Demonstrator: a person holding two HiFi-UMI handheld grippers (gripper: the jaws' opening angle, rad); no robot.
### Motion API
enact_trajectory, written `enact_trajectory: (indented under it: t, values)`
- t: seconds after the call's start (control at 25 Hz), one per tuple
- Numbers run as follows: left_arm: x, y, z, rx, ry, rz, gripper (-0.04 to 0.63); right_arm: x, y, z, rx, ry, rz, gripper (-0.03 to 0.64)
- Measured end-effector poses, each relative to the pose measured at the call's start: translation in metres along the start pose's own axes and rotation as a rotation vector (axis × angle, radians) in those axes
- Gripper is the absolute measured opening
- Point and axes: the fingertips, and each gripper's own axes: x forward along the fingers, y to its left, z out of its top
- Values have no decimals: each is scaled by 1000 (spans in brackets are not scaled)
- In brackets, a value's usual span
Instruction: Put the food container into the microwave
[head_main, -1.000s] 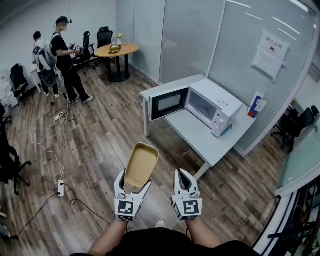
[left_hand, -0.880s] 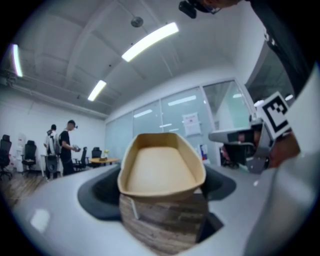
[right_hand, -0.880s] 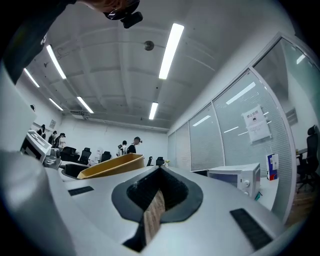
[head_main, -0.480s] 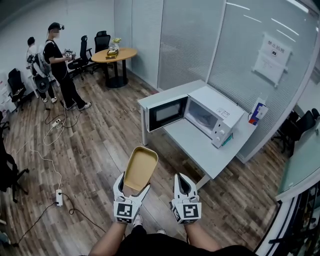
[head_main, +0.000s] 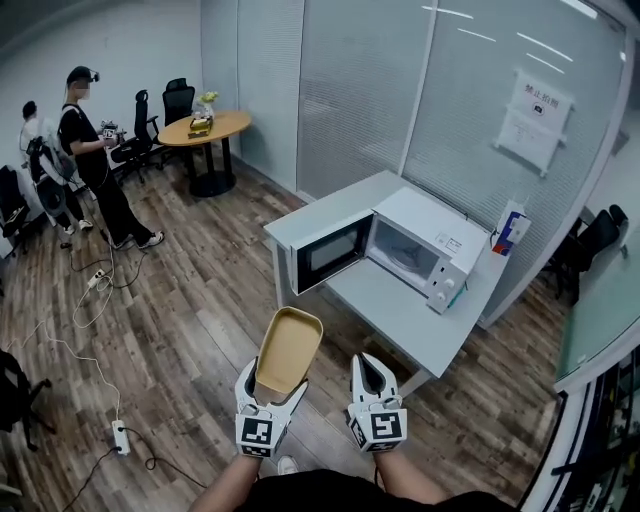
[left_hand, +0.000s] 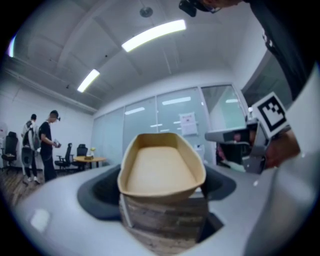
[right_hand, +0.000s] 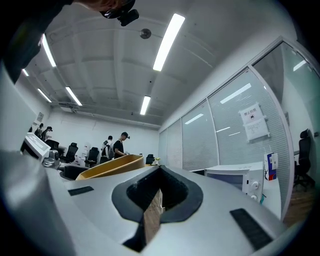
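The left claw (head_main: 272, 380) is clamped wide across the near end of the tan food container (head_main: 289, 348), which is held out above the wooden floor (head_main: 190, 330). The right claw (head_main: 374, 372), at its 3 o'clock, is pressed almost together, nothing gripped. The microwave (head_main: 425, 235) is seen at 1 o'clock on the white table (head_main: 400, 300), door (head_main: 328, 255) swung open.

Office w/ glass partitions (head_main: 365, 100), desk chairs (head_main: 179, 98), round mtg table (head_main: 206, 128)
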Motion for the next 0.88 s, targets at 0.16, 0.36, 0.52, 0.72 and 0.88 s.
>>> enact_trajectory:
  t: [0.16, 0.36, 0.52, 0.72, 0.88]
  values:
    - [17, 20, -4, -1, 3, -52, 469, 18, 0, -7, 7, 18, -49, -2]
    - [41, 30, -8, -7, -5, -108, 469, 29, -9, -17, -11, 47, -100, -2]
    - [65, 32, -12, -37, 6, -150, 469, 44, -22, -24, -10, 66, -117, -2]
    - [100, 27, -17, -37, 11, -180, 469, 65, -46, -29, -2, 71, -126, -2]
    - [136, 19, -18, -36, 25, -202, 469, 83, -69, -31, -38, 68, -118, -2]
